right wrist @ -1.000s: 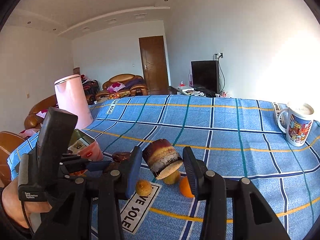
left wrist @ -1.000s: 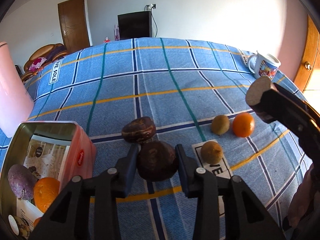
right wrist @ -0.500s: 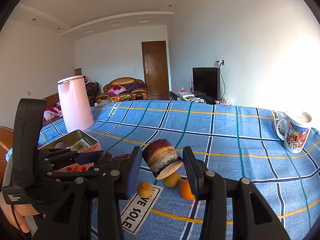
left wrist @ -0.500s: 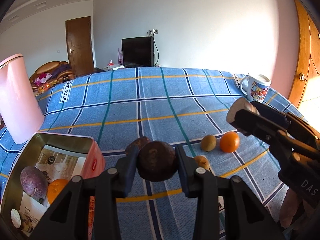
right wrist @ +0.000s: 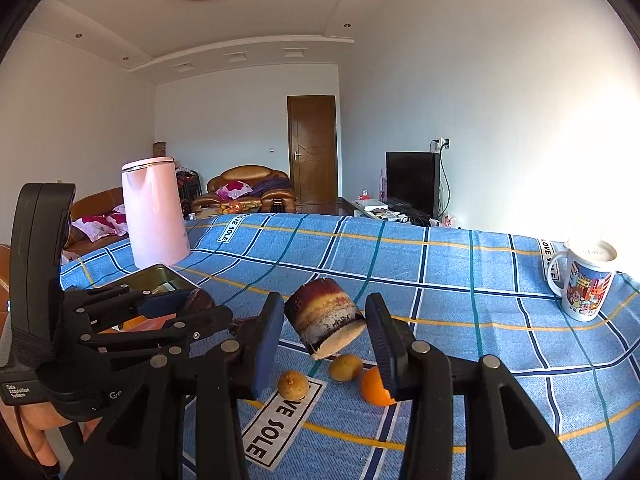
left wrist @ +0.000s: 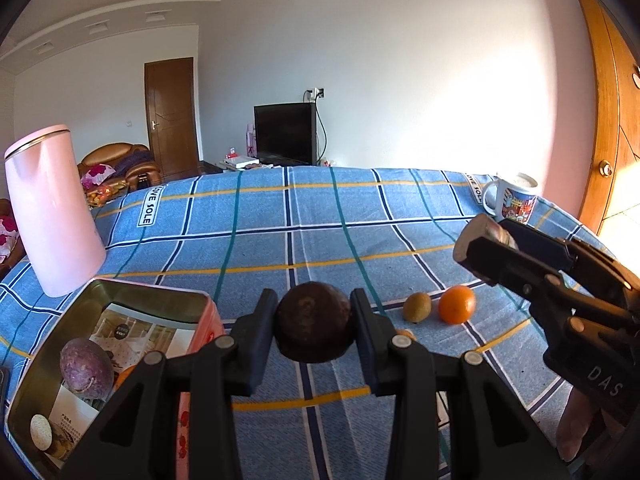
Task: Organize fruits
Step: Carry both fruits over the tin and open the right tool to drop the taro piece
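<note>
My left gripper [left wrist: 314, 312] is shut on a dark brown round fruit [left wrist: 314, 322], held above the blue checked cloth [left wrist: 320, 220]. Just left of it stands an open pink tin [left wrist: 200, 320] holding a purple fruit [left wrist: 86, 366] and a partly hidden orange one. A kiwi [left wrist: 417, 307] and an orange [left wrist: 457, 304] lie on the cloth to the right. My right gripper [right wrist: 325, 320] is shut on a short striped dark stalk piece [right wrist: 326, 326], held in the air above a small brown fruit [right wrist: 293, 385], the kiwi [right wrist: 346, 367] and the orange [right wrist: 374, 388].
A tall pink kettle [left wrist: 52, 216] stands behind the tin at the left. A printed mug [right wrist: 586, 286] sits near the cloth's far right edge. The left gripper [right wrist: 192, 308] shows at the left of the right wrist view, close to the tin [right wrist: 160, 278].
The left gripper has lifted the dark fruit off the cloth and tipped upward; the second dark fruit behind it is now hidden. The right gripper has stayed about where it was.
</note>
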A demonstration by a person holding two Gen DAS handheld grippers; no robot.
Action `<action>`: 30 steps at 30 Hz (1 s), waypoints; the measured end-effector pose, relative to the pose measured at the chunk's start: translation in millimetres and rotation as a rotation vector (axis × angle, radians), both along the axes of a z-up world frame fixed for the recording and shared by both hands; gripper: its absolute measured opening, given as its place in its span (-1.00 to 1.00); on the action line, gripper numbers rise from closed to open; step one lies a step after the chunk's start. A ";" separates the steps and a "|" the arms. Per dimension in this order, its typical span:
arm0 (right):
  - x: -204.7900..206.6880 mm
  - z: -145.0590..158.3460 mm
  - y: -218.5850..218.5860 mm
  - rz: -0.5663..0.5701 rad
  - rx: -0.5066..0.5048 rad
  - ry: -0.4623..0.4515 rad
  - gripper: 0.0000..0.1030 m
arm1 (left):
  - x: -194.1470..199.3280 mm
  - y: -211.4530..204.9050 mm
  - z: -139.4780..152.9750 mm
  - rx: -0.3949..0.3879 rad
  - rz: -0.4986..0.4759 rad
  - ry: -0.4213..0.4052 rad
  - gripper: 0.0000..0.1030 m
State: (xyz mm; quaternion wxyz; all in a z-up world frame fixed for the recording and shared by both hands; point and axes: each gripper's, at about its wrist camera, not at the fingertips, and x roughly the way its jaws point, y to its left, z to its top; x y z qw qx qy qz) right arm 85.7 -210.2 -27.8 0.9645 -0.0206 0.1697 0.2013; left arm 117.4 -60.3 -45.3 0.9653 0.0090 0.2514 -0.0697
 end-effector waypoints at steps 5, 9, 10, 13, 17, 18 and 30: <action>-3.3 0.9 -0.1 0.001 -0.002 -0.018 -0.13 | -6.2 0.8 2.0 0.001 0.004 -0.033 -0.24; -6.8 1.6 -0.2 0.000 -0.003 -0.036 -0.13 | -13.2 1.0 4.6 0.005 0.012 -0.068 -0.24; -7.6 1.5 0.2 0.000 -0.005 -0.041 -0.13 | -15.2 1.3 5.2 0.006 0.016 -0.078 -0.24; -9.5 2.4 1.2 0.004 -0.007 -0.052 -0.14 | -20.4 2.7 7.0 0.004 0.019 -0.105 -0.24; -9.1 1.6 0.9 0.003 -0.001 -0.047 -0.13 | -23.8 6.4 7.4 -0.003 0.019 -0.102 -0.24; -9.5 1.5 2.4 0.004 -0.005 -0.049 -0.13 | -24.9 8.0 7.3 -0.004 0.022 -0.100 -0.24; -10.7 2.8 57.8 0.161 0.024 0.057 -0.13 | -50.2 77.8 15.3 -0.055 0.122 -0.100 -0.24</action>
